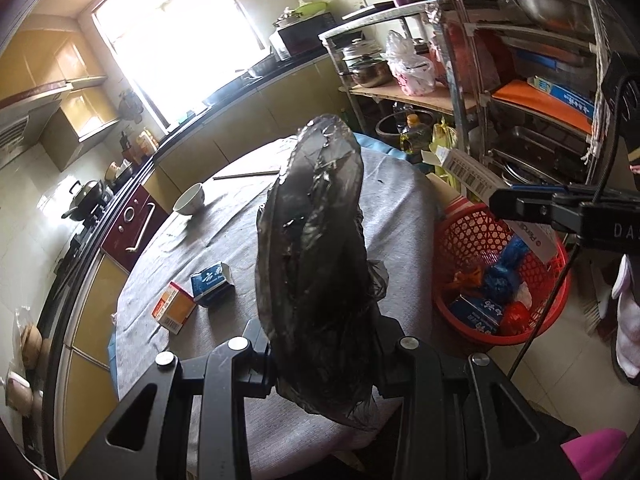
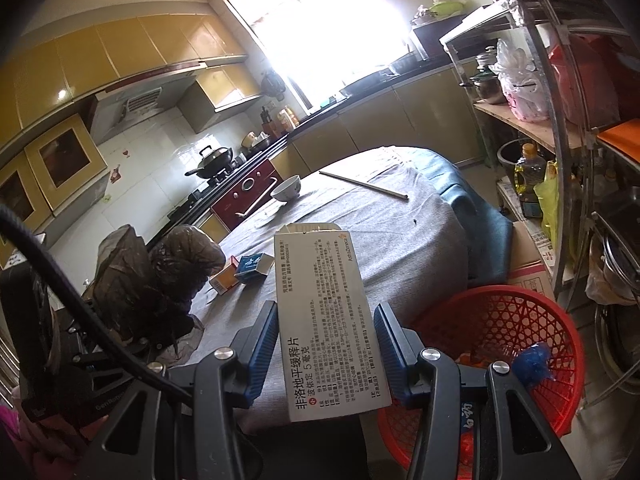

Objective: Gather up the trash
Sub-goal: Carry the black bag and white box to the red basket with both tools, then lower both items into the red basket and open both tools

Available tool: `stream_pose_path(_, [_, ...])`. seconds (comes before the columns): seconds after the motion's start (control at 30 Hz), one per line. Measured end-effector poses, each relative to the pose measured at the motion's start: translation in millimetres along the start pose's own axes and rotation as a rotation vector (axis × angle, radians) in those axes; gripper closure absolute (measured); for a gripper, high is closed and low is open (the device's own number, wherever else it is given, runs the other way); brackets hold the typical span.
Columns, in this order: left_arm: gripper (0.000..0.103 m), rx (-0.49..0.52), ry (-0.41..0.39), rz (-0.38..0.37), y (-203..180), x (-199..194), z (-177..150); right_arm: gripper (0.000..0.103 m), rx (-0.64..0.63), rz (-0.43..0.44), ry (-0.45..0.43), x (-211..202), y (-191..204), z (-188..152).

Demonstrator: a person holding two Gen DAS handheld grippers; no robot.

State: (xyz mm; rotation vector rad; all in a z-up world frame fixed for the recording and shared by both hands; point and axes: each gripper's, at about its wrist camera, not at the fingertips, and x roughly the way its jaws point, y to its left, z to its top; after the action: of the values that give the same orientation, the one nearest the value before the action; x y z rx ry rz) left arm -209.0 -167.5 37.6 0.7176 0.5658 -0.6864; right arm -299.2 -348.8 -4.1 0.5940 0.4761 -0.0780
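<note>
Your left gripper (image 1: 324,364) is clamped on a black bag (image 1: 316,248), which stands up over the table (image 1: 400,208). Your right gripper (image 2: 326,344) has its blue pads (image 2: 262,344) on either side of a white carton (image 2: 324,320), held above the table edge and just left of the red basket (image 2: 516,320); whether both pads touch it is unclear. On the table beyond the bag lie an orange box (image 1: 174,308) and a blue box (image 1: 211,282), touching. The basket already holds wrappers.
</note>
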Motion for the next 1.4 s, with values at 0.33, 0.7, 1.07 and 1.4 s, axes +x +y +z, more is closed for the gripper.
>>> stream_pose_path(0.33, [0.065, 0.083, -0.009, -0.011, -28, 3, 10, 0.051, 0.047, -0.018, -0.018, -11, -22, -3])
stream_pose_path(0.7, [0.065, 0.196, -0.05, -0.04, -66, 4, 23, 0.051, 0.101, -0.041, -0.036, -25, -49, -8])
stream_pose_path(1.07, [0.065, 0.263, -0.059, -0.066, -93, 20, 37, 0.051, 0.157, -0.082, -0.064, -44, -74, -12])
stream_pose_path(1.4, [0.065, 0.198, 0.049, -0.32, -105, 57, 37, 0.051, 0.25, -0.13, -0.073, -51, -107, -19])
